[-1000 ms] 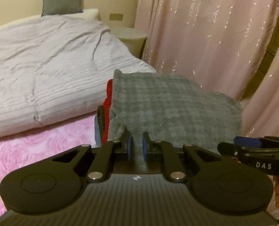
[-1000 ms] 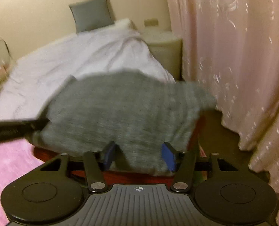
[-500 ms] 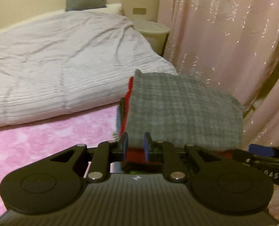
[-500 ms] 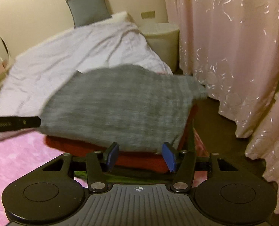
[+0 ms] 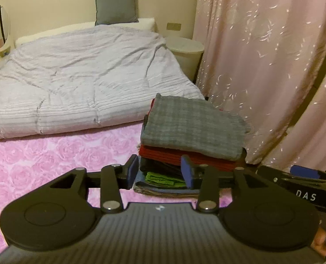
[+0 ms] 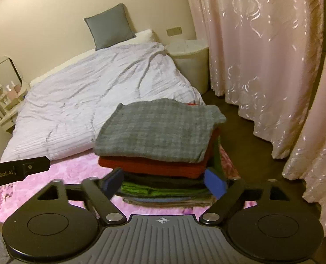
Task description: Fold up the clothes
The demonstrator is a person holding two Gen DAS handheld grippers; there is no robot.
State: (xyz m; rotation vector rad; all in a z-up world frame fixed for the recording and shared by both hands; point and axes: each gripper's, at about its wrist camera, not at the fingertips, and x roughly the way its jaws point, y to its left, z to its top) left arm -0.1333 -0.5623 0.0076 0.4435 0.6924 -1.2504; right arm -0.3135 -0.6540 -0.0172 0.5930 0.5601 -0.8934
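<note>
A folded grey checked garment (image 5: 191, 127) (image 6: 158, 132) lies on top of a stack of folded clothes: a red one (image 5: 185, 154) (image 6: 151, 165), a dark one, a green one (image 5: 163, 179) (image 6: 154, 190) and a blue one at the bottom. The stack sits on the pink rose blanket (image 5: 52, 154) (image 6: 79, 167). My left gripper (image 5: 160, 171) is open and empty, just in front of the stack. My right gripper (image 6: 164, 181) is open and empty, its jaws wide apart in front of the stack. Each gripper shows at the edge of the other's view.
A grey-white duvet (image 5: 85, 77) covers the bed behind the blanket. A grey cushion (image 5: 115, 5) leans on the wall. A round white bin (image 5: 185, 50) stands by the pink curtains (image 5: 262, 66) at the right. A small vanity (image 6: 6, 96) is at the left.
Both grippers have let go of the grey garment, opened and drawn back from the stack. The garment now lies flat on top.
</note>
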